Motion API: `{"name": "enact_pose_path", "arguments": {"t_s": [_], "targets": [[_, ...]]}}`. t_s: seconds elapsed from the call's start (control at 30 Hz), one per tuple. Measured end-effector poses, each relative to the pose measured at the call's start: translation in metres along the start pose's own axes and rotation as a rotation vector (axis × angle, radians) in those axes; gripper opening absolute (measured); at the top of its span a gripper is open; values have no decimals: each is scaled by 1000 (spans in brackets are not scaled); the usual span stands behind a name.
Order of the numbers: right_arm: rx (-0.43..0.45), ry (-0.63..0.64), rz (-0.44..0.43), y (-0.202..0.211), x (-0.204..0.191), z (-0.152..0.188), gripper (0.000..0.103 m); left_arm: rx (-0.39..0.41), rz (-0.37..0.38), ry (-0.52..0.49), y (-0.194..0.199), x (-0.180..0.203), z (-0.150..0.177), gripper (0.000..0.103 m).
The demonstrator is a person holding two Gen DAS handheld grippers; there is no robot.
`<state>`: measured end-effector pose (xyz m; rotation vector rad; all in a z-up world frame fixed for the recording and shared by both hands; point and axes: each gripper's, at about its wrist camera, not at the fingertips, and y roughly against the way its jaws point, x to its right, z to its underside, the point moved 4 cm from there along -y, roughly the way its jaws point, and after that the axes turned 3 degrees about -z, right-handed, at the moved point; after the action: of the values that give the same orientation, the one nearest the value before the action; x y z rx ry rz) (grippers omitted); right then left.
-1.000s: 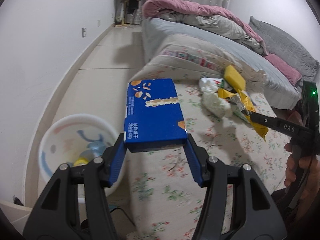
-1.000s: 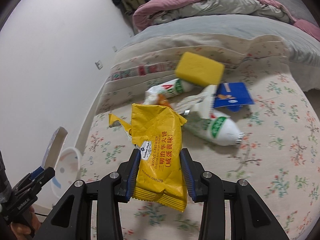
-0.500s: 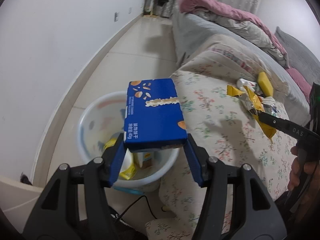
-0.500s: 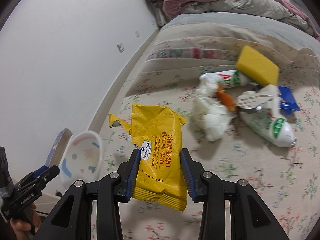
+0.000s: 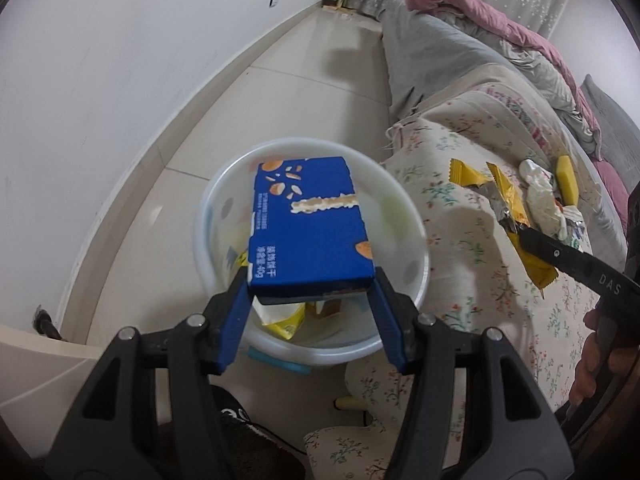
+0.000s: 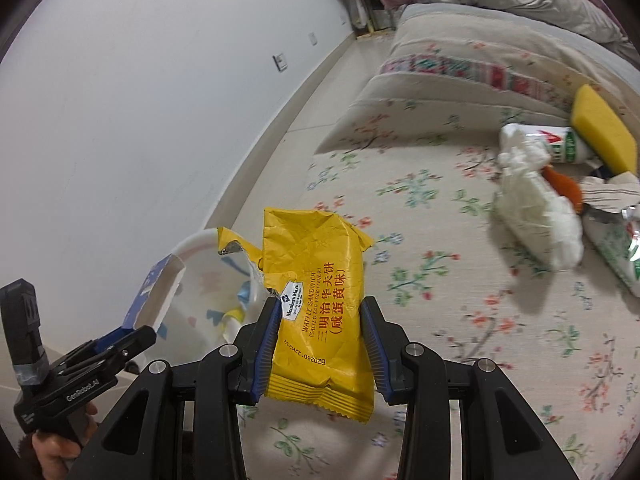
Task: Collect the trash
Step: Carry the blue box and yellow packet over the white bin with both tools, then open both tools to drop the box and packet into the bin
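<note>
My left gripper [image 5: 310, 280] is shut on a blue snack box [image 5: 308, 228], held directly over a white plastic bin [image 5: 412, 240] on the floor beside the bed. Yellow wrappers lie in the bin's bottom. My right gripper [image 6: 320, 308] is shut on a torn yellow waffle-sandwich wrapper [image 6: 316, 296], held above the floral bedspread [image 6: 440, 280] near its left edge. In the right wrist view the bin [image 6: 200, 276] shows at lower left with the left gripper [image 6: 132, 332] and the box [image 6: 156, 292] over it. In the left wrist view the right gripper's finger [image 5: 560, 256] holds the wrapper [image 5: 508, 204].
More trash lies on the bedspread: a yellow sponge [image 6: 604, 132], a white crumpled bag [image 6: 536, 216], green-and-white tubes [image 6: 556, 144] and an orange scrap [image 6: 564, 184]. A white wall and tiled floor [image 5: 280, 92] run along the left. Pink and grey bedding [image 5: 520, 28] is piled beyond.
Both grippers swung left toward the bin. The blue box went from above the bed edge to above the bin's opening. The yellow wrapper moved away from the trash pile toward the bed's left edge.
</note>
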<state>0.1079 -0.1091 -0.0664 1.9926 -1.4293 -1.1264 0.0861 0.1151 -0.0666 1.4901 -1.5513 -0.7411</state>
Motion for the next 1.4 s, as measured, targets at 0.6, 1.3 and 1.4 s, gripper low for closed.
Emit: {"name": "enact_pose_path", "arguments": {"t_s": [0.6, 1.3, 1.4], "targets": [[-60, 88, -78, -43, -52, 1, 42, -47, -186, 44, 8, -46, -8, 98], [-36, 124, -246, -59, -72, -8, 78, -31, -202, 71, 15, -59, -13, 99], [-24, 143, -203, -54, -71, -9, 78, -29, -200, 68, 15, -58, -13, 99]]}}
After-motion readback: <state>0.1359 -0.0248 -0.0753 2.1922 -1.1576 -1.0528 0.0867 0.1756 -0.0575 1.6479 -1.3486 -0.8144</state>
